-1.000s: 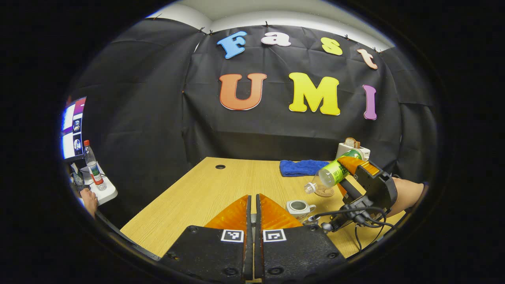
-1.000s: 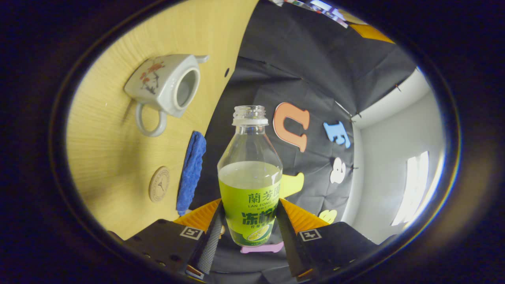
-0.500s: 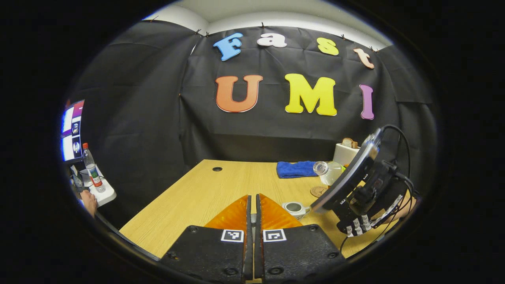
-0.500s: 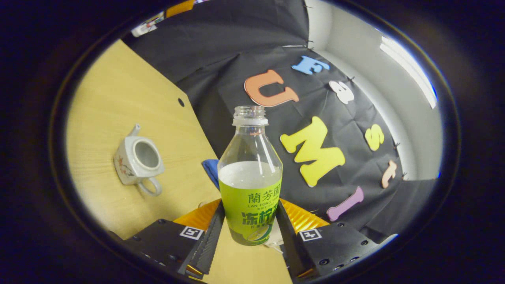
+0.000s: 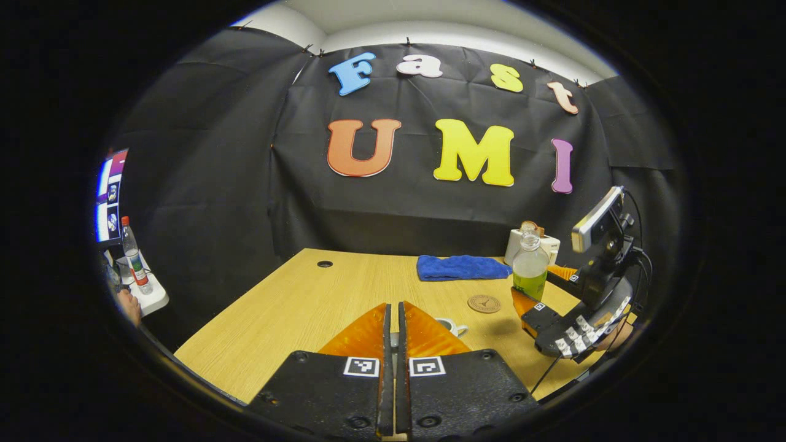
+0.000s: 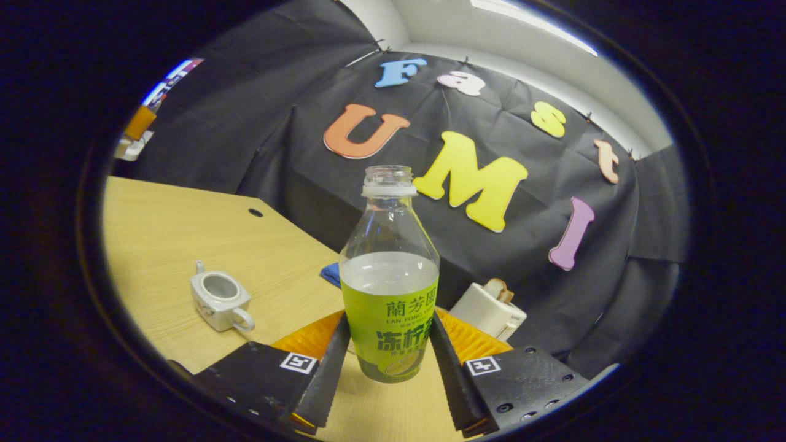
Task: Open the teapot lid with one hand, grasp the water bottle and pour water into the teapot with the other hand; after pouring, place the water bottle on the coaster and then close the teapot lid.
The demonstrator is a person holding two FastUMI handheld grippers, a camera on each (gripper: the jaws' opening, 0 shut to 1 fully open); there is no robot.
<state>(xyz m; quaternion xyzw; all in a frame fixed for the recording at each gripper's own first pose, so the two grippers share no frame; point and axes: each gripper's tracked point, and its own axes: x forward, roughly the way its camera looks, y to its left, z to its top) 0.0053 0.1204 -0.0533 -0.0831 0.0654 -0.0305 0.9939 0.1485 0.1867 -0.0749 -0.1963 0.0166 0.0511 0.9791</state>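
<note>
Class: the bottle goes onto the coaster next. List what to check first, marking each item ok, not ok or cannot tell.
1. Water bottle upright: ok.
2. Right tongs shut on the bottle's sides: ok.
3. Coaster bare: ok.
4. Bottle above the coaster: not ok, it is off to one side.
5. Lid in left tongs: cannot tell; the teapot is open.

Sitting lidless on the wooden table: small white teapot, handle toward the camera in right gripper view. Standing upright, uncapped, roughly half full: clear water bottle with green label. Lying flat: round brown coaster, near the bottle.
</note>
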